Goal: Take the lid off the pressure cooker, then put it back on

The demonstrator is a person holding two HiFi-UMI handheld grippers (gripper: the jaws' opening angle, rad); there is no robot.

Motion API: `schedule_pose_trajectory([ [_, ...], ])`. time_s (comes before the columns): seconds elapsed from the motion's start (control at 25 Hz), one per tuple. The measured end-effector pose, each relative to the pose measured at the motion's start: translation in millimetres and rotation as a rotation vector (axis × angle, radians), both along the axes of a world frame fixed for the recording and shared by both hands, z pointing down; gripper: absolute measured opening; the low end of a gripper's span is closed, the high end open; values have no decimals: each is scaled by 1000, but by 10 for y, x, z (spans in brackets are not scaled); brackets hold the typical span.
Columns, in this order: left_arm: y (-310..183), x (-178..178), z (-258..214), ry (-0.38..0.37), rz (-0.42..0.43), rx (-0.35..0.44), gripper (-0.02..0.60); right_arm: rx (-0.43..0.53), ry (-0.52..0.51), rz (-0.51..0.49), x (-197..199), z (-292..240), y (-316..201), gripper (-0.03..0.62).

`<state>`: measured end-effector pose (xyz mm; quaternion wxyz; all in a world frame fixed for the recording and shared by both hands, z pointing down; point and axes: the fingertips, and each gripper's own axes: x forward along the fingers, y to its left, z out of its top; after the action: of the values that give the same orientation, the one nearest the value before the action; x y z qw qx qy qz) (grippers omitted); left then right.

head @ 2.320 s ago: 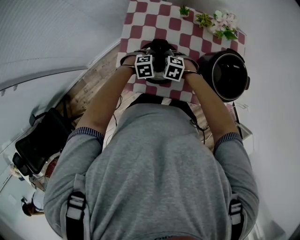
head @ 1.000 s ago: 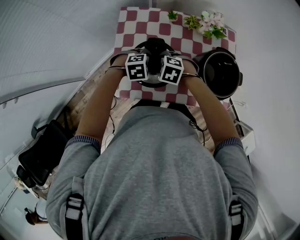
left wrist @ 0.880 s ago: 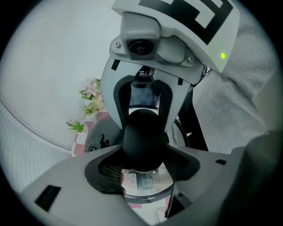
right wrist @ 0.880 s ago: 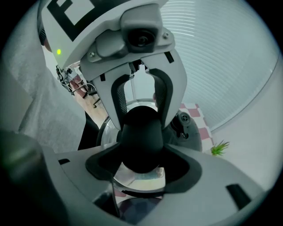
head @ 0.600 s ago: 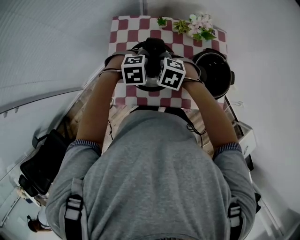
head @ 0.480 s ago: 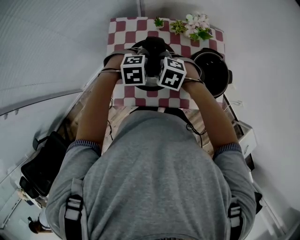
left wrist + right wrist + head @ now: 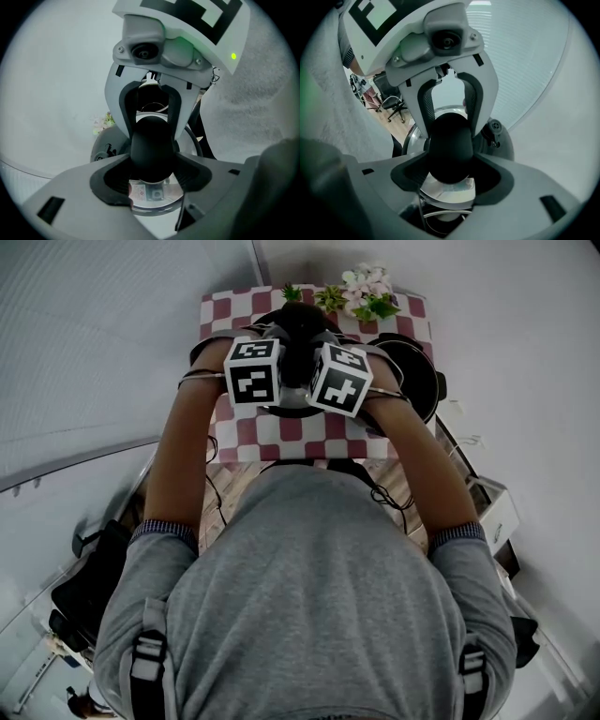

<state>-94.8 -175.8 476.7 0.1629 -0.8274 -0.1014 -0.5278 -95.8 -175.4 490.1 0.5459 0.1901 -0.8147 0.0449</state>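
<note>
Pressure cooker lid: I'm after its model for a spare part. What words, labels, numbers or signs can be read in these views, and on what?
Sticker on the lid: print and a reddish mark, too blurred to read.
Marker cubes: black-and-white squares only, no letters.
Nothing else legible.

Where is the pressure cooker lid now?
In the head view the lid is top centre, gripped by its black knob between the left gripper and right gripper, over the checkered table, left of the open cooker pot.
</note>
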Motion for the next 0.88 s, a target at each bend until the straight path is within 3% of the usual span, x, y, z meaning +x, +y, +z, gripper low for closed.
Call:
schedule_pose_trajectory([
  [0.36,21,422,-279,39,53,-6,298,1,19,51,400,-344,27,291],
  [0.88,374,1305,-191,37,223,-45,298,-27,40,214,1321,-201,333,291],
])
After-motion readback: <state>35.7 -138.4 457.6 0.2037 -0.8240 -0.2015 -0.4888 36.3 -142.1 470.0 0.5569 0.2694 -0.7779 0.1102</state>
